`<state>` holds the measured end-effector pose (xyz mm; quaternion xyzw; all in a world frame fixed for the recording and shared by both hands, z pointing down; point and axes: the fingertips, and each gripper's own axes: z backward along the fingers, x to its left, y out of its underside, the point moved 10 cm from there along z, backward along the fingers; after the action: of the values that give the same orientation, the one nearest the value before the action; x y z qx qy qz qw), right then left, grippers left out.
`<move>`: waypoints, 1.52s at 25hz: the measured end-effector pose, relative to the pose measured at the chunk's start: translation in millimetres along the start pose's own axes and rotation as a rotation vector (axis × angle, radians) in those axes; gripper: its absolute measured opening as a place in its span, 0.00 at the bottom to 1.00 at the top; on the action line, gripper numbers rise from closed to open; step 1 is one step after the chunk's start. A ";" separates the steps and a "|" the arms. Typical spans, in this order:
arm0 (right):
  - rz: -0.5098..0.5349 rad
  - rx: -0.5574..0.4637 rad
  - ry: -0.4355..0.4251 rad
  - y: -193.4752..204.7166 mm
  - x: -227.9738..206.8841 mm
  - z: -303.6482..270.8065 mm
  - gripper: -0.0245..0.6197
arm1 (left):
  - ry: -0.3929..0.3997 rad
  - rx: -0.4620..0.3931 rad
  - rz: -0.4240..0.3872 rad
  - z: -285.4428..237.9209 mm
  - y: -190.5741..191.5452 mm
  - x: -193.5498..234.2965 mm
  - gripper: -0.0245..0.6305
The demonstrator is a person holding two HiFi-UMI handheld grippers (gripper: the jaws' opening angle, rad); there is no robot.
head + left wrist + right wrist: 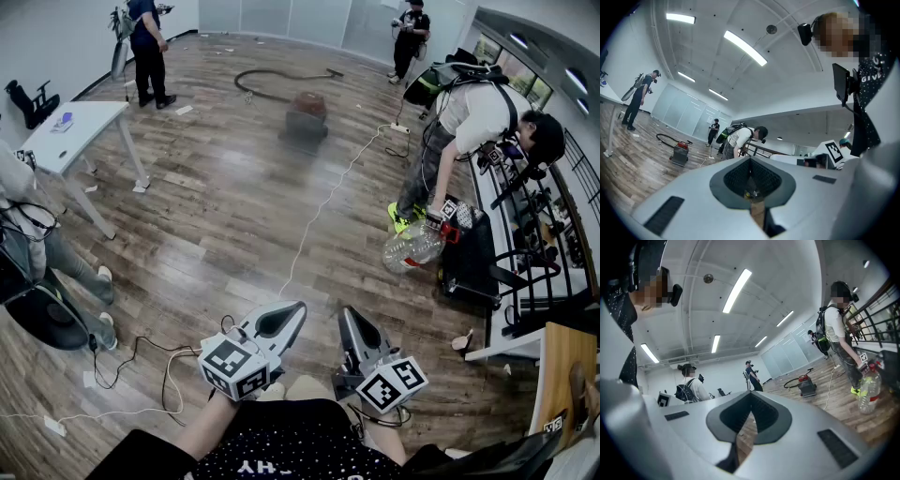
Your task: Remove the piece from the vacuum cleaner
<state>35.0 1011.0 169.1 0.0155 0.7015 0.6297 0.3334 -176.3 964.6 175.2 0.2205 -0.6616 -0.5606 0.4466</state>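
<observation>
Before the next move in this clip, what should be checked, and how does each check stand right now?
1. The left gripper is free: ok, its jaws are shut with nothing between them.
2. The right gripper is free: ok, it is also shut and empty.
3. The vacuum is within reach: not ok, it stands far ahead of both grippers.
4. The way to it is clear: not ok, a white cord lies across it and may catch a foot.
5. The hose is still joined to the vacuum: cannot tell, it is too small and blurred.
</observation>
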 end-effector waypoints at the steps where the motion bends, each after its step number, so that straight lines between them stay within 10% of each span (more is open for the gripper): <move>1: -0.008 -0.009 0.002 -2.9 -3.5 -5.2 0.05 | -0.003 -0.003 -0.001 -2.8 -2.8 6.8 0.05; 25: 0.125 0.049 -0.126 -103.8 -213.7 -320.0 0.05 | -0.176 -0.023 -0.102 -221.8 -83.8 281.4 0.05; 38: 0.094 0.110 -0.112 -117.3 -283.1 -415.5 0.05 | -0.193 0.010 -0.083 -303.0 -103.2 361.8 0.05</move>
<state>99.2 499.1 184.8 0.1019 0.7138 0.6031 0.3411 -126.2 484.6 194.4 0.1948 -0.6946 -0.5940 0.3560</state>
